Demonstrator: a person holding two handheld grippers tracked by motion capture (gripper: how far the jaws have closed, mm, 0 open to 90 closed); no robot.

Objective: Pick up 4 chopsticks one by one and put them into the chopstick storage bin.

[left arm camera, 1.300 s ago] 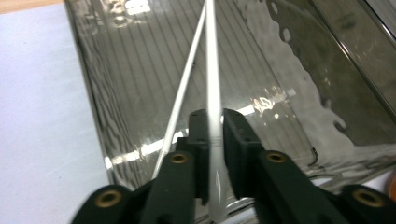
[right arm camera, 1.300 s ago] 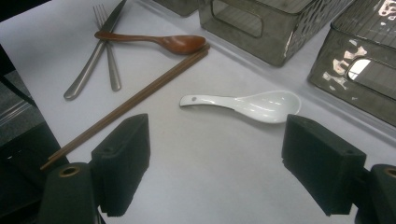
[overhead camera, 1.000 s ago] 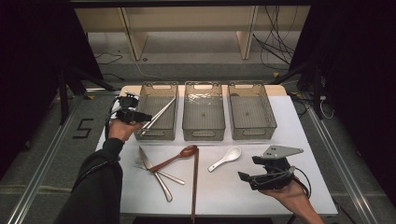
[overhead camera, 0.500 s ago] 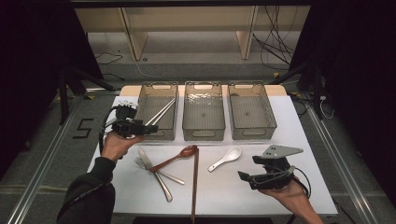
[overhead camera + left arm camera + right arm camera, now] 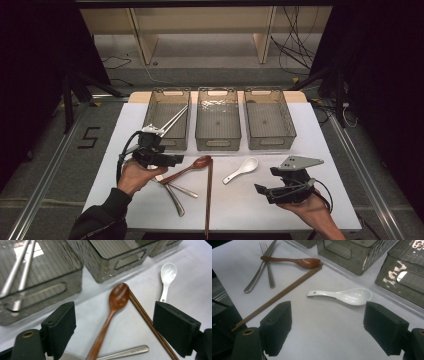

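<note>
— Well, where to look first?

— At the left tool (image 5: 174, 160): jaws spread wide, nothing between them, hovering just above the table (image 5: 240, 210) in front of the left bin (image 5: 148, 120).

— And under it?

— The wooden spoon (image 5: 110, 315), flat on the table, directly ahead and below. Seen in the left gripper view as running up the gap between the two jaws, bowl at the far end near the bins, handle end near the tool and crossing over a fork and knife (image 5: 175, 192).

— So, long axis in line with the tool's own pointing, not across it?

— Roughly, with a slight slant. Handy, in all likelihood: jaws on either side of the handle, ready to close across its thin width after a short drop.

— Anything crowding it?

— Wooden chopsticks (image 5: 208, 195) just beside the bowl, touching or nearly so at their far tips, then angling away toward the near table edge. Worth keeping out of the pinch.

— And the right tool (image 5: 264, 194)?

— Also released, empty, low at the right of the table, well apart from the wooden spoon. Nearer the white spoon (image 5: 342, 295), lying crosswise ahead of its jaws.

— Clearly the left hand's job, then?

— Probably. Metal chopsticks (image 5: 172, 120) already leaning in the left bin; middle bin (image 5: 218, 145) and right bin (image 5: 270, 145) bare.
</note>
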